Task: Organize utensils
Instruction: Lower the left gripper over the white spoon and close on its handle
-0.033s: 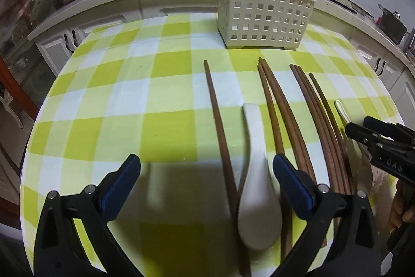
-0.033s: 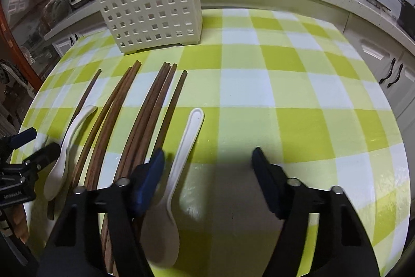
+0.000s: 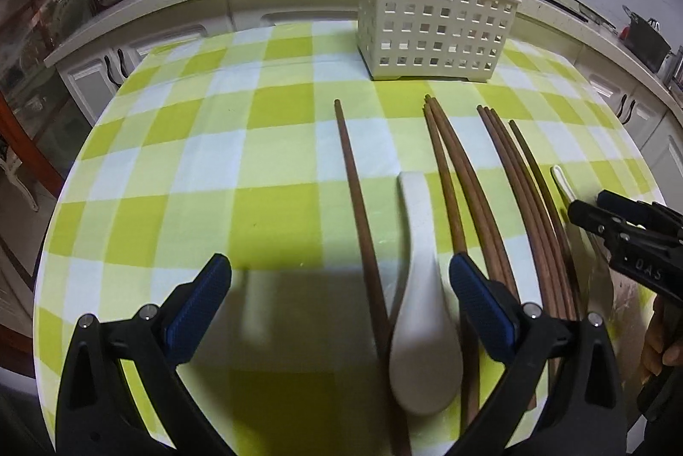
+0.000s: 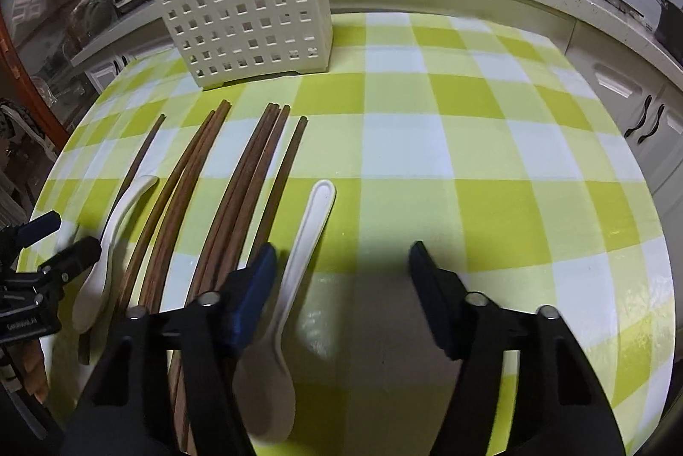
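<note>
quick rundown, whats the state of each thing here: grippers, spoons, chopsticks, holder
left gripper: open, holding nothing
right gripper: open, holding nothing
utensil holder: upright, nothing seen in it
chopsticks: flat on the tablecloth
left spoon: flat, bowl toward the camera
right spoon: flat, beside the chopsticks

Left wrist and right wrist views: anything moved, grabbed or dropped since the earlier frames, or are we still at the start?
Nothing has visibly changed. The left gripper and right gripper hang open and empty over the table, the chopsticks and both white spoons lie where they were on the checked cloth, and the cream utensil basket stands empty-looking at the far edge.
</note>
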